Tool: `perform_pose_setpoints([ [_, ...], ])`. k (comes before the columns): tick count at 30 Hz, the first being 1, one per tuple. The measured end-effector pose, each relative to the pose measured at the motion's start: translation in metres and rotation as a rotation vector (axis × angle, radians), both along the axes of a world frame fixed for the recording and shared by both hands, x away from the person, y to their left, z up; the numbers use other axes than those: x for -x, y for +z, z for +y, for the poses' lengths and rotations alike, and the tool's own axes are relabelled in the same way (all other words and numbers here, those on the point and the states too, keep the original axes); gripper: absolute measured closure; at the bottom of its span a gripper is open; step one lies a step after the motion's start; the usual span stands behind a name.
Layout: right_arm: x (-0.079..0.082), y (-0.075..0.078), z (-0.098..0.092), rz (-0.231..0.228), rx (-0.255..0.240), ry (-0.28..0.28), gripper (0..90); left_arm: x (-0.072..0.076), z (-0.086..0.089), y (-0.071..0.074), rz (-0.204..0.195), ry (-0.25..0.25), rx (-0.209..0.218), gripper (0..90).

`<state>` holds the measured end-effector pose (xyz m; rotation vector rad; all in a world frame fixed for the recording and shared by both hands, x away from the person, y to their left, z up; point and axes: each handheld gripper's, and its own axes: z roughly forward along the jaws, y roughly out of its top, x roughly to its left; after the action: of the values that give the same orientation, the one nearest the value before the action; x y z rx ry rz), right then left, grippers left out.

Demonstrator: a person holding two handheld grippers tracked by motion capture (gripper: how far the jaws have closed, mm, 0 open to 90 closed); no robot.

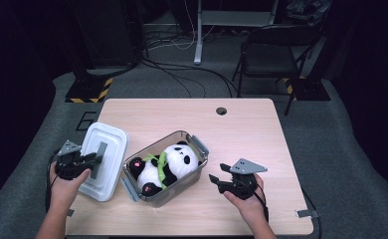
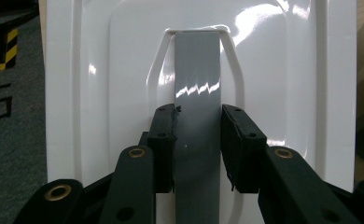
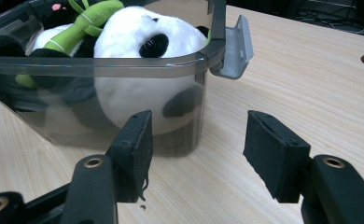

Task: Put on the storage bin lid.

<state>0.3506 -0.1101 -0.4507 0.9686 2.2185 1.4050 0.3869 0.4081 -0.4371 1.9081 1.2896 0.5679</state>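
White plastic lid [image 1: 104,160], pinched by its grey handle [image 2: 197,116] in the left tool [image 1: 95,160], should travel level onto the panda's box [image 1: 165,169]; right tool [image 1: 215,181] gapes empty.

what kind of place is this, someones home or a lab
Most likely a lab or recording studio, not a home: loose cables run across the grey floor, hazard-striped stand bases sit behind the wooden table, and a folding chair stands nearby.

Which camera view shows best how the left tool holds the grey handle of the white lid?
The left gripper view: the left tool has both pads against the grey handle of the white lid. The high view shows the grip small; the right gripper view faces the box.
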Motion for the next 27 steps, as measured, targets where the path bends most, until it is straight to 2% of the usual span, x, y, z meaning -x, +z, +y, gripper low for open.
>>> perform_pose_setpoints([
  [5, 0.000, 0.000, -0.001, -0.001, -0.002, -0.007, 41.5, 0.001, -0.002, 0.006, -0.021, -0.009, 0.011, 66.6],
  [6, 0.000, 0.000, -0.001, -0.001, -0.003, -0.008, 41.5, 0.002, -0.002, 0.008, -0.012, -0.016, 0.009, 66.6],
  [7, 0.000, 0.000, -0.001, 0.000, -0.004, -0.007, 41.5, 0.002, -0.002, 0.009, -0.024, -0.016, 0.008, 66.6],
  [13, -0.001, -0.001, -0.001, -0.001, -0.003, -0.006, 41.5, 0.008, -0.001, 0.021, -0.034, -0.029, 0.003, 66.7],
  [16, -0.001, -0.001, 0.000, 0.002, -0.002, -0.007, 41.5, 0.010, -0.001, 0.026, -0.045, -0.032, 0.018, 66.6],
  [18, -0.001, -0.001, 0.000, 0.001, -0.002, -0.007, 41.5, 0.012, -0.001, 0.031, -0.041, -0.038, 0.028, 66.6],
  [27, -0.001, 0.000, -0.002, -0.001, -0.006, -0.012, 41.5, 0.022, -0.011, 0.057, -0.093, -0.075, 0.036, 66.6],
])
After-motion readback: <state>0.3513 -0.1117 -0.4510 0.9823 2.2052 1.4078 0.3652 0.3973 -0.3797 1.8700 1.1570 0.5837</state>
